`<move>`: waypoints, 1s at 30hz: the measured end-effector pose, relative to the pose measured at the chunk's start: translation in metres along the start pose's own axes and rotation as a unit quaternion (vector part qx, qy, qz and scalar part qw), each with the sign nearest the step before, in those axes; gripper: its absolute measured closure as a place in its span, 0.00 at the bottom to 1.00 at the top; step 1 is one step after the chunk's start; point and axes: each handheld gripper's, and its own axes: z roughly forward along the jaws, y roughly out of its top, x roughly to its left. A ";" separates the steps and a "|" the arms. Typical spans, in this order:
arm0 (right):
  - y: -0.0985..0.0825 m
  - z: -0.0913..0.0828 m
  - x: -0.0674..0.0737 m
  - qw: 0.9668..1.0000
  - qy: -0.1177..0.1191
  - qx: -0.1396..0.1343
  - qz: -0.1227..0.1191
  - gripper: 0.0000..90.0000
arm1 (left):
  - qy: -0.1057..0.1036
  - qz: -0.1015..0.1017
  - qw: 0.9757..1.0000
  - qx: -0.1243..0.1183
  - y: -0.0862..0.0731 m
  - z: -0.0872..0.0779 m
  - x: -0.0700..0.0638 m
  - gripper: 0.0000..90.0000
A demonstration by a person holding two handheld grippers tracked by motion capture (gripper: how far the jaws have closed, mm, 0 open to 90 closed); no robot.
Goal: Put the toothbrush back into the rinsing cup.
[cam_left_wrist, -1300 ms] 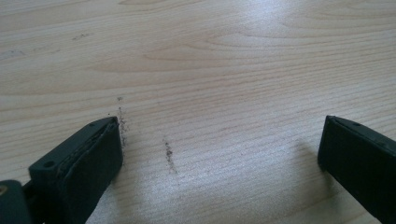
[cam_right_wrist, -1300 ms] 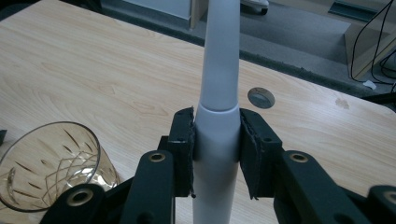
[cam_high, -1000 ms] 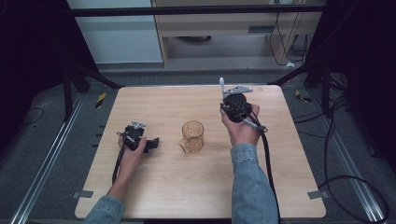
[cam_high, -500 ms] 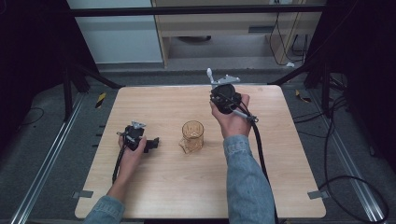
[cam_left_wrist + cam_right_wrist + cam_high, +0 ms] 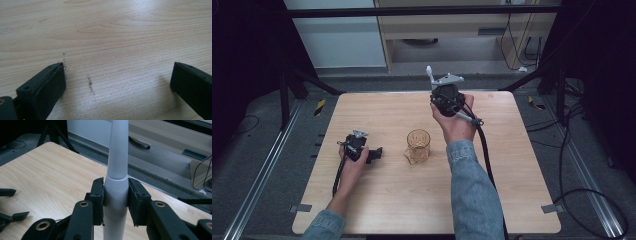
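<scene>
Already right gripper [image 5: 115, 202] clamped on white plastic stick [image 5: 117, 167], held far of amber glass cup [image 5: 418, 145]; left gripper [image 5: 117, 82] apart, idle on wooden table [image 5: 377, 200]; stick not yet in cup.

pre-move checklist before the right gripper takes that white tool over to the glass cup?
1. Grip on tool: right gripper has both pads pressed on the white tool's handle. ok.
2. Tool pose: it stands roughly straight up out of the jaws, above the table's far edge. ok.
3. Tool tip: cut off in the right gripper view, small in the high view. Cannot tell what it is.
4. Target: amber glass cup upright at mid table, apart from both hands. ok.
5. Cup contents: cannot tell.
6. Left gripper: jaws wide open on bare wood, nothing between them, off to the cup's left. ok.
</scene>
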 end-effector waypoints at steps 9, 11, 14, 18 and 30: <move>0.001 -0.001 0.004 1.000 0.006 -0.010 0.002 0.75 | 0.000 0.000 1.000 0.000 0.000 0.000 0.000 0.00; 0.002 -0.002 0.007 1.000 0.008 -0.017 0.004 0.75 | 0.000 0.000 1.000 0.000 0.000 0.000 0.000 0.00; 0.003 -0.001 0.011 1.000 0.011 -0.020 0.005 0.75 | 0.001 0.000 1.000 -0.001 0.000 0.000 0.000 0.00; 0.002 0.001 0.016 1.000 0.016 -0.022 0.005 0.75 | 0.001 0.000 1.000 -0.001 0.000 0.000 0.000 0.00; 0.001 0.005 0.027 0.999 0.029 -0.023 0.001 0.75 | 0.001 -0.001 1.000 -0.001 0.000 0.000 0.000 0.00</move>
